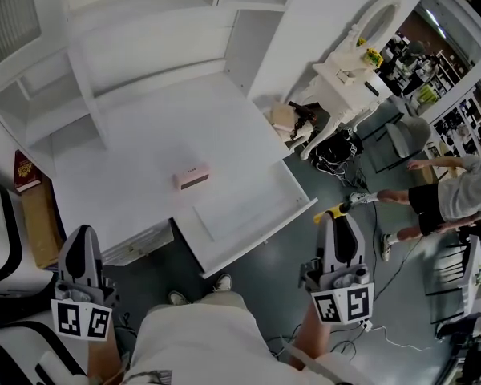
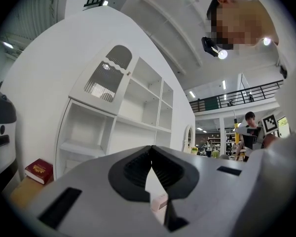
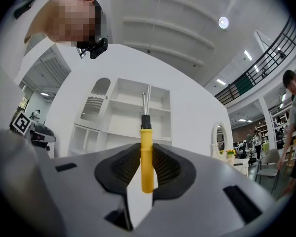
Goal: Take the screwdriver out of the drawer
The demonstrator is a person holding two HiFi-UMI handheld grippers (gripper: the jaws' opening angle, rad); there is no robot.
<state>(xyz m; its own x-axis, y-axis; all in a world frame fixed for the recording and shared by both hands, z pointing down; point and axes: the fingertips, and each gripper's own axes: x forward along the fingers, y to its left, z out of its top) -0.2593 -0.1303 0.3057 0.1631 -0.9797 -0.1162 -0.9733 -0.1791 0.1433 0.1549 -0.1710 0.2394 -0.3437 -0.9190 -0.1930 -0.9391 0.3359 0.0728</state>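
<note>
My right gripper (image 1: 338, 220) is shut on a screwdriver (image 3: 146, 157) with a yellow handle, a black collar and a metal shaft that points up past the jaws. In the head view the screwdriver's yellow handle (image 1: 331, 210) pokes out just off the front right corner of the open white drawer (image 1: 299, 207); I see nothing in the drawer. My left gripper (image 1: 82, 237) hangs at the lower left, in front of the desk. Its jaws meet at the tips with nothing between them (image 2: 151, 154).
A small pink box (image 1: 192, 176) lies on the white desk (image 1: 144, 151) under the shelf unit (image 1: 136, 30). A red book (image 1: 24, 171) and a cardboard box (image 1: 40, 224) sit at the left. A white vanity (image 1: 354, 62), a chair (image 1: 402, 139) and a person (image 1: 453, 192) are at the right.
</note>
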